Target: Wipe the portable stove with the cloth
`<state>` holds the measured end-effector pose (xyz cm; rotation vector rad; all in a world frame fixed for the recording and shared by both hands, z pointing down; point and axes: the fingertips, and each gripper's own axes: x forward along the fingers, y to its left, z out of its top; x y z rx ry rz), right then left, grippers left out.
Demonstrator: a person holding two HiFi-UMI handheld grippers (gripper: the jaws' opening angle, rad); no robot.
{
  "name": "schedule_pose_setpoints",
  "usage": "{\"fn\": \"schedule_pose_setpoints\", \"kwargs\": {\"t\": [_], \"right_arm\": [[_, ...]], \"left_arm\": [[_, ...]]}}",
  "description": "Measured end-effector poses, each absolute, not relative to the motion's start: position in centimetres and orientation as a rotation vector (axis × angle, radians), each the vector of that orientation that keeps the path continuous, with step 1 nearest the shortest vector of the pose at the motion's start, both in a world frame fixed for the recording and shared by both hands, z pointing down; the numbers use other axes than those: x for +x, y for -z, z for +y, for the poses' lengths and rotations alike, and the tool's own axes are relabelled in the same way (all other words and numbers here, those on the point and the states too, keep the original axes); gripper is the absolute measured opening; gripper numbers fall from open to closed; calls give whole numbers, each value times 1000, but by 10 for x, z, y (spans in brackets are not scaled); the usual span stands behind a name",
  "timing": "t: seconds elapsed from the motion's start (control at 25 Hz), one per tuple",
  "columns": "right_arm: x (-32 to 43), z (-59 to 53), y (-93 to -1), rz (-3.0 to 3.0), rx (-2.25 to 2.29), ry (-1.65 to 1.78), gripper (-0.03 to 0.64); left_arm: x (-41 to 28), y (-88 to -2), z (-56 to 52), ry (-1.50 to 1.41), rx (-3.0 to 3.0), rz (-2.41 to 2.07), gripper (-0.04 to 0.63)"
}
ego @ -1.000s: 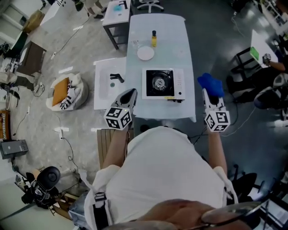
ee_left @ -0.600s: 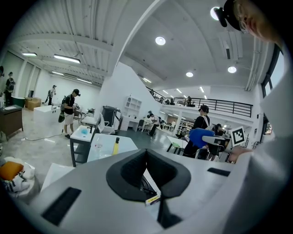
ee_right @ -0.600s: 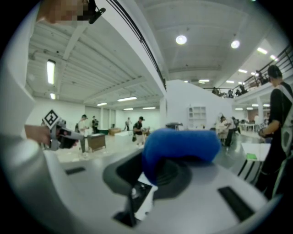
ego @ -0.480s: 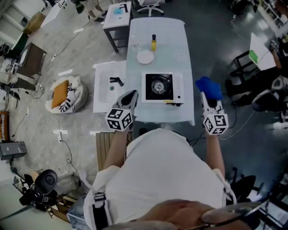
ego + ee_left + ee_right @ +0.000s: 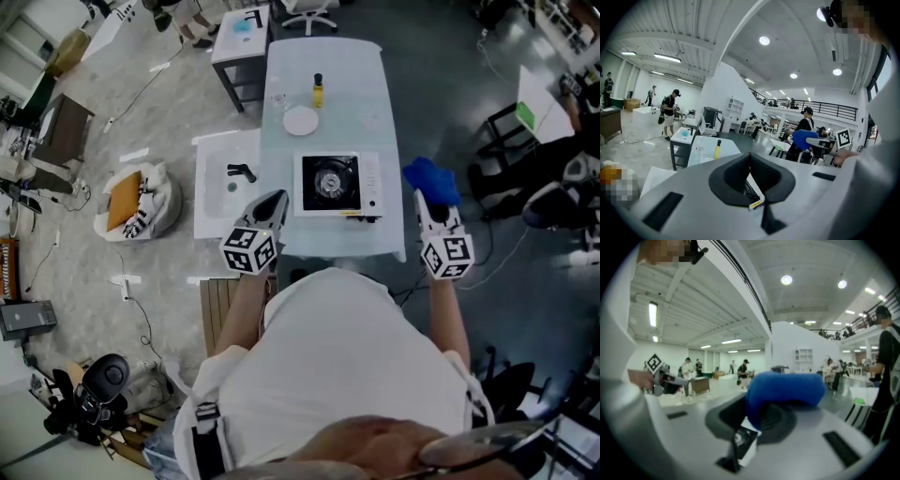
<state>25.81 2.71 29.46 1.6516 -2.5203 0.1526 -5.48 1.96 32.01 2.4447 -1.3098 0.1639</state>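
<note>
I am holding the right gripper just off the right edge of the table, its jaws pinching the blue cloth, which is bunching up over the tips. The left gripper is hovering by the table's left edge, its jaws pressed together on nothing. The portable stove is sitting between the two grippers, level with their tips, touching neither. Farther ahead of the left gripper, a white plate and a yellow bottle are standing.
</note>
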Motion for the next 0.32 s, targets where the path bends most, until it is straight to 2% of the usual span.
{"fn": "schedule_pose_setpoints", "kwargs": {"t": [0.32], "right_arm": [[255, 25, -289, -2520, 1655, -153, 66]], "left_arm": [[-58, -317, 15, -162, 2449, -1311, 31]]}}
